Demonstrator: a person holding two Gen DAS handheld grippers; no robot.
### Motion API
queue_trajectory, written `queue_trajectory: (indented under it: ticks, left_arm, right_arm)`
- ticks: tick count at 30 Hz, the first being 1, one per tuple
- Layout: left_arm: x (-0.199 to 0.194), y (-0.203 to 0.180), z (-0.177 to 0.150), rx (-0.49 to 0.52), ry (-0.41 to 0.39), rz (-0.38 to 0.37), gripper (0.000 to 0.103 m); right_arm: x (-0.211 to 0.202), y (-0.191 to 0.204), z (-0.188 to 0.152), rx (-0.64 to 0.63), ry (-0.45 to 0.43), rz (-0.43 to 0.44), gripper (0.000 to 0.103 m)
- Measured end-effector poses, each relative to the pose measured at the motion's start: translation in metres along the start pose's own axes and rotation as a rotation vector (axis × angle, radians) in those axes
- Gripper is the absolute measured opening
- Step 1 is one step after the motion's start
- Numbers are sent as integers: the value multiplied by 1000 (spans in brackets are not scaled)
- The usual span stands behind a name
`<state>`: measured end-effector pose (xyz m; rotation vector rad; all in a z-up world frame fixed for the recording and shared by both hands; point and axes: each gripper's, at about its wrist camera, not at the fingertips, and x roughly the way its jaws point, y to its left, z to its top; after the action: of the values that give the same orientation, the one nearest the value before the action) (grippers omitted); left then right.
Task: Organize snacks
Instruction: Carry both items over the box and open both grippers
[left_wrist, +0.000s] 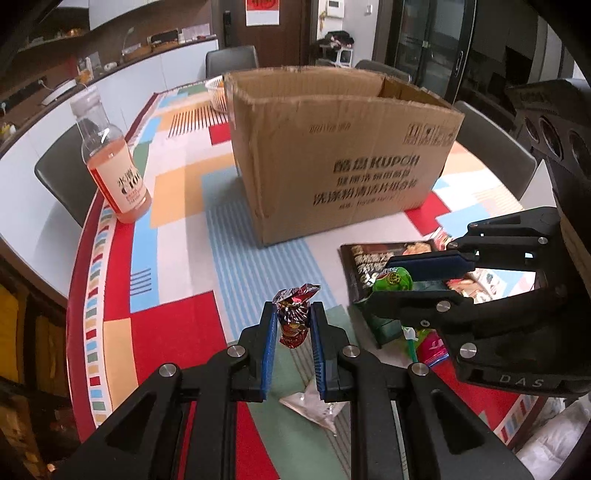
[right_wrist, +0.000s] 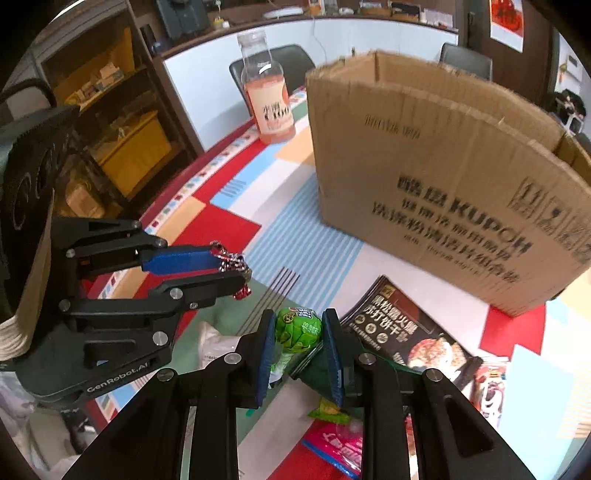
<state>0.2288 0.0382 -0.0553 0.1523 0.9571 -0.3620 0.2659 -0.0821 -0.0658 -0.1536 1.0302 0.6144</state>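
**Both claws loaded, box ahead**

Left claw (left_wrist: 293, 314) pinches a foil-wrapped candy (left_wrist: 294, 317), light, crinkly, gripped mid-body above the bench (left_wrist: 177, 229). Right claw (right_wrist: 298, 332) clamps a green lollipop (right_wrist: 298, 328) by its hard round head. Cardboard box (left_wrist: 332, 155) waits open.

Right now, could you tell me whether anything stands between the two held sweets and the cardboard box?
Nothing visible does. The foil candy in the left gripper and the green lollipop in the right gripper face bare tablecloth before the open-topped cardboard box.
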Motion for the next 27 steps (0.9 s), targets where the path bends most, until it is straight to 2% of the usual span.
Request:
queue_trajectory:
  ticks: [13, 19, 27]
  left_arm:
    - [-40, -11, 28, -19, -131, -2, 19]
    - [-58, -20, 55, -18, -214, 1, 19]
    - [-72, -31, 97, -20, -283, -4, 19]
  right_arm:
    - [-41, -7, 11, 13, -120, -38, 27]
    - [-66, -21, 21, 38, -193, -57, 27]
    - [-99, -42, 44, 72, -286, -99, 27]
